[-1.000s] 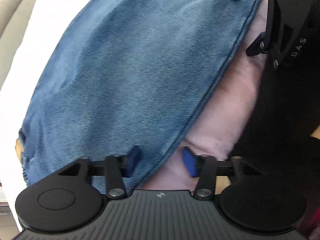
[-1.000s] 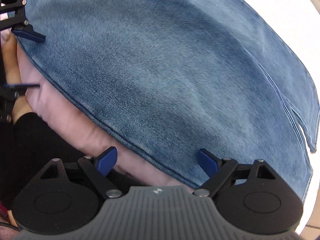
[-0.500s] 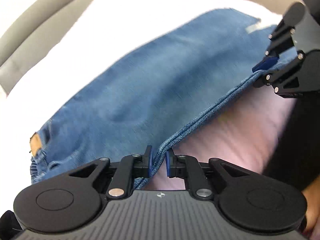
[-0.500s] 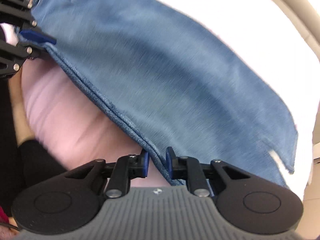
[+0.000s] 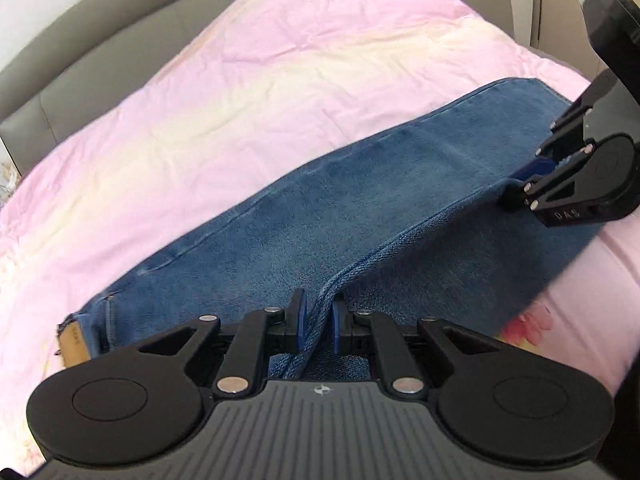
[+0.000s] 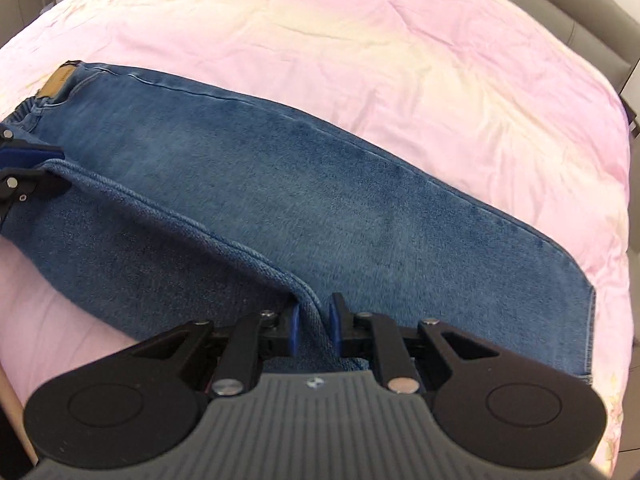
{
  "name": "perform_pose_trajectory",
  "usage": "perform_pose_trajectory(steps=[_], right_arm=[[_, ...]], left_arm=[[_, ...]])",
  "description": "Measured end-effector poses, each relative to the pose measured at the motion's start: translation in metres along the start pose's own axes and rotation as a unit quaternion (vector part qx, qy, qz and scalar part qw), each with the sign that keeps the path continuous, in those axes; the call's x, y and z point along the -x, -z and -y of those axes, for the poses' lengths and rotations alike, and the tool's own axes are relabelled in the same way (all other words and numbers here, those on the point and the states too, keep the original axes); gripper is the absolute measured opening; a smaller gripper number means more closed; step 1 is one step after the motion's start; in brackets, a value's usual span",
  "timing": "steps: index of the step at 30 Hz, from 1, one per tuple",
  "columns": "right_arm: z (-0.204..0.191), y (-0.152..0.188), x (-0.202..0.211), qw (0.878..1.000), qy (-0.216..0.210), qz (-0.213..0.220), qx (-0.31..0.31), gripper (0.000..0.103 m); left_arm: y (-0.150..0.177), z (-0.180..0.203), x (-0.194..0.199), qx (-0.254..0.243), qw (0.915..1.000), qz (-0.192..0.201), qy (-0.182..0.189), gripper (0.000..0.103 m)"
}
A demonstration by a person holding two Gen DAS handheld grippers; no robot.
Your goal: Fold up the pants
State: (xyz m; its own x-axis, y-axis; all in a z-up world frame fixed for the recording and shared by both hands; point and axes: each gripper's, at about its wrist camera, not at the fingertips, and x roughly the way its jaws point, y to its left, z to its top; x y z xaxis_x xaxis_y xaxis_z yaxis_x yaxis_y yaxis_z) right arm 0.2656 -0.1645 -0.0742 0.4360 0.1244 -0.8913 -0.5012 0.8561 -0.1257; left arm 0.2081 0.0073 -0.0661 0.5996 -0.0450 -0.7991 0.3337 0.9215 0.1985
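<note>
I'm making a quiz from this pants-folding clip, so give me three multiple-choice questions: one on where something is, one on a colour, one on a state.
1. Where does the tan label on the jeans sit in the right wrist view?
A. far left end
B. far right end
C. middle of the leg

2. What colour is the bedsheet under the jeans?
A. green
B. pink
C. grey

3. What are the two sets of tongs doing?
A. both open above the cloth
B. one shut, one open
C. both shut on the near edge of the jeans

Answers:
1 A, the label lies at the waistband end, upper left.
2 B, the sheet is pale pink with yellowish patches.
3 C, the left tongs and right tongs each pinch the raised denim edge.
</note>
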Motion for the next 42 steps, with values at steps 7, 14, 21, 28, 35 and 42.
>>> perform_pose_trajectory(steps=[7,14,21,28,35,42], right_arm=[[-0.006,-0.007,-0.058,0.998,-0.014,-0.052,0.022,0.011],[0.003,-0.02,-0.073,0.996,-0.036,-0.076,0.042,0.011],[0.004,-0.022,-0.08,0.995,-0.038,-0.08,0.037,0.011],[0.004,-0.021,-0.076,0.996,-0.033,-0.077,0.034,0.011],[0.009,-0.016,-0.064,0.997,-0.021,-0.062,0.043,0.033],[0.04,0.021,-0.017,0.994,-0.006,-0.063,0.093,0.081]], left_arm=[[0.013,-0.021,-0.057,0.031,0.9975,-0.035,0.053,0.016],[0.012,-0.055,-0.029,-0.011,0.9938,-0.041,0.103,0.05],[0.046,-0.093,0.034,-0.099,0.9832,-0.101,0.114,0.07],[0.11,-0.085,0.034,-0.164,0.9698,-0.18,0.02,0.073],[0.119,-0.06,0.014,-0.121,0.9696,-0.172,-0.125,0.036],[0.123,-0.069,0.027,-0.057,0.9799,-0.128,-0.141,0.029]])
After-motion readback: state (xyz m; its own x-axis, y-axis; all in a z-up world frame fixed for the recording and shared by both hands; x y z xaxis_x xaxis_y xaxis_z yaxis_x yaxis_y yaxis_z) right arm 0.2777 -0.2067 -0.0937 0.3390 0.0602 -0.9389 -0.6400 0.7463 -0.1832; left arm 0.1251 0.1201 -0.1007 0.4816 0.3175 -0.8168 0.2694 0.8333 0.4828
